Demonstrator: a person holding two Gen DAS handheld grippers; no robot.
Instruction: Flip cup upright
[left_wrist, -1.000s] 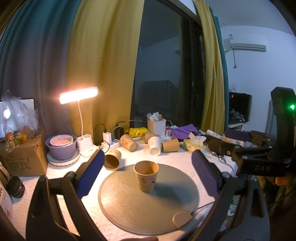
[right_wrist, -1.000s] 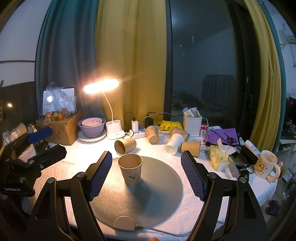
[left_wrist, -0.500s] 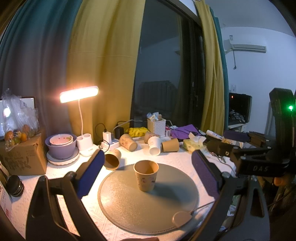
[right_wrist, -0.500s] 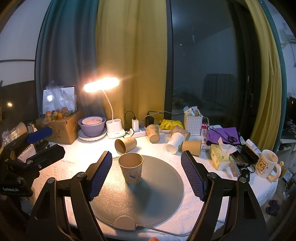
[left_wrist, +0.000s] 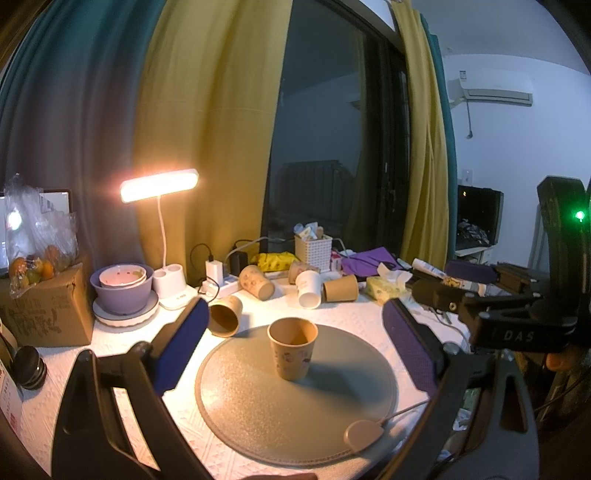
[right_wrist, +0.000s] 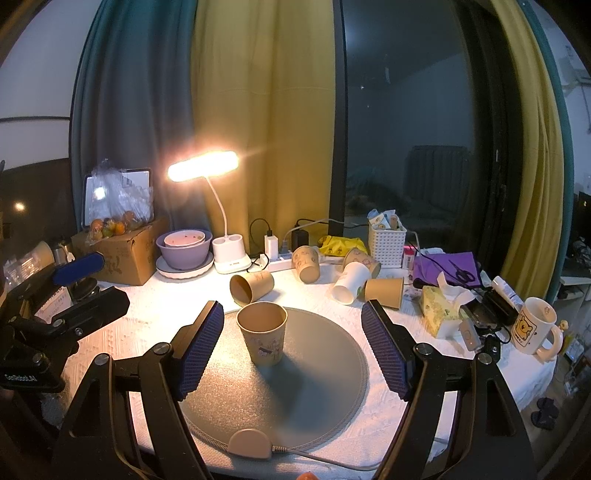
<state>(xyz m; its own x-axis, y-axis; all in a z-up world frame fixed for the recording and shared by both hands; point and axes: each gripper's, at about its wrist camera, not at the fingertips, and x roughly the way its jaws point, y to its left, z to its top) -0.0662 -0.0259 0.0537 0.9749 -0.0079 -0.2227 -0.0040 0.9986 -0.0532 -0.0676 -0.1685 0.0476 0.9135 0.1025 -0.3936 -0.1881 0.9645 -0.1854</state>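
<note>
The white-clothed table (right_wrist: 122, 325) carried everything; the round grey mat (right_wrist: 317, 369) served as my landmark, lying at the table's near centre. Behind the mat hung the yellow curtain (right_wrist: 266, 122), and a lit desk lamp (right_wrist: 202, 167) stood beyond the mat's far-left edge. A cardboard box (right_wrist: 127, 254) with bagged fruit sat far left of the mat, with stacked purple bowls (right_wrist: 184, 249) between it and the lamp's base. My left gripper (left_wrist: 291, 343) hovered over the mat's near side, its blue pads spread wide apart and holding nothing. My right gripper (right_wrist: 291, 345) hovered likewise over the mat, its jaws wide apart and empty. The paper cup (right_wrist: 263, 339) stood upright, mouth up, on the mat left of its centre, clear of both my grippers. A second brown cup (right_wrist: 251, 286) lay on its side just beyond the mat's far-left rim. More tipped cups (right_wrist: 351, 282) lay behind the mat near a white basket (right_wrist: 387, 242). A tissue box (right_wrist: 441, 312) sat right of the mat, and a bear mug (right_wrist: 532, 326) stood farther right.
</note>
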